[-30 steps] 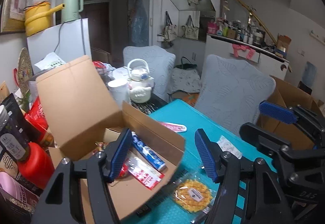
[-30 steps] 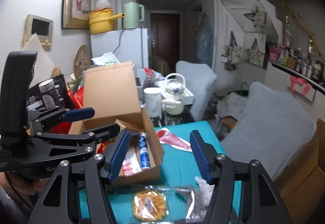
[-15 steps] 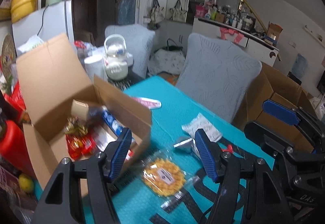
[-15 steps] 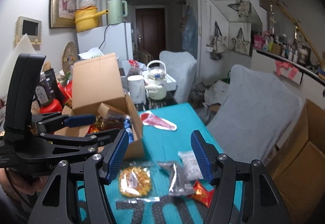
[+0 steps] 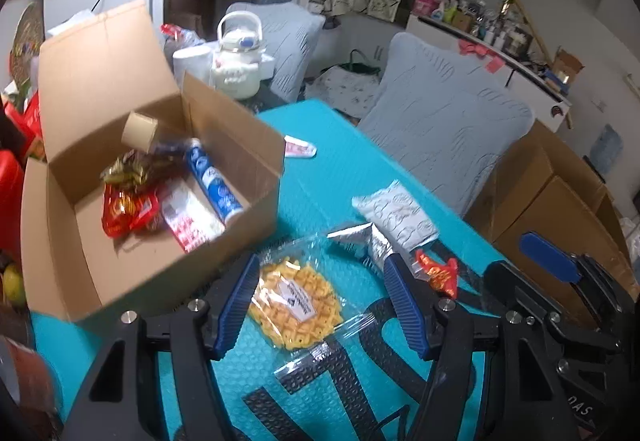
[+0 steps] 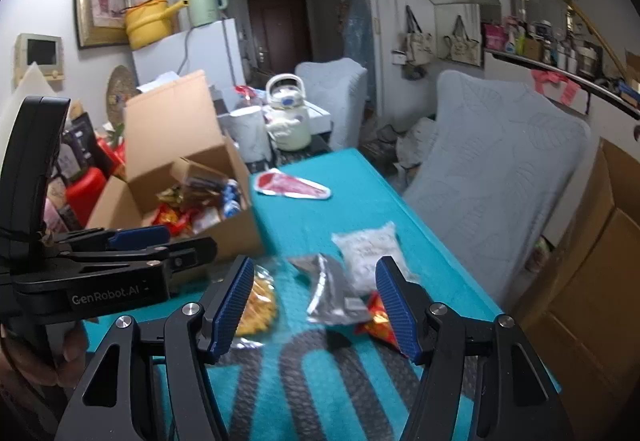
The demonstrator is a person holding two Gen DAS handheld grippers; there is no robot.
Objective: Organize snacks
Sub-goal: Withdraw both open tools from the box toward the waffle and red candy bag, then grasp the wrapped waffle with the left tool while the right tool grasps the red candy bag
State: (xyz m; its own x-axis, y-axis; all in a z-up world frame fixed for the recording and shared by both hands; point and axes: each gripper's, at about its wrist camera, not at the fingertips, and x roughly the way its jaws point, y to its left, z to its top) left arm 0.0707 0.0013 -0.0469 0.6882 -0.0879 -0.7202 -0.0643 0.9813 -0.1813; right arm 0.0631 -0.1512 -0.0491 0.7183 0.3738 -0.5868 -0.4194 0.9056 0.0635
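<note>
An open cardboard box (image 5: 256, 161) (image 6: 236, 229) sits at the left of the teal table and holds several snacks: a red packet (image 5: 128, 209) and a blue tube (image 5: 214, 185). Loose snacks lie in front of it: a clear bag of yellow crackers (image 5: 296, 305) (image 6: 256, 301), a silver packet (image 5: 360, 239) (image 6: 332, 293), a white packet (image 5: 400, 217) (image 6: 368, 249), a small red packet (image 5: 438, 273) (image 6: 378, 315). My left gripper (image 5: 320, 301) is open, its jaws either side of the cracker bag, above it. My right gripper (image 6: 316, 305) is open over the silver packet.
A pink-red packet (image 5: 300, 149) (image 6: 292, 187) lies farther back on the table. A white kettle (image 6: 286, 121) and paper roll (image 6: 246, 135) stand behind the box. Grey chairs (image 6: 500, 161) and brown boxes (image 6: 592, 281) line the right side. Red containers (image 5: 10, 185) crowd the left.
Both grippers have tilted down and moved toward the loose snacks. The cracker bag now lies between my left jaws; the silver, white and red packets came into view.
</note>
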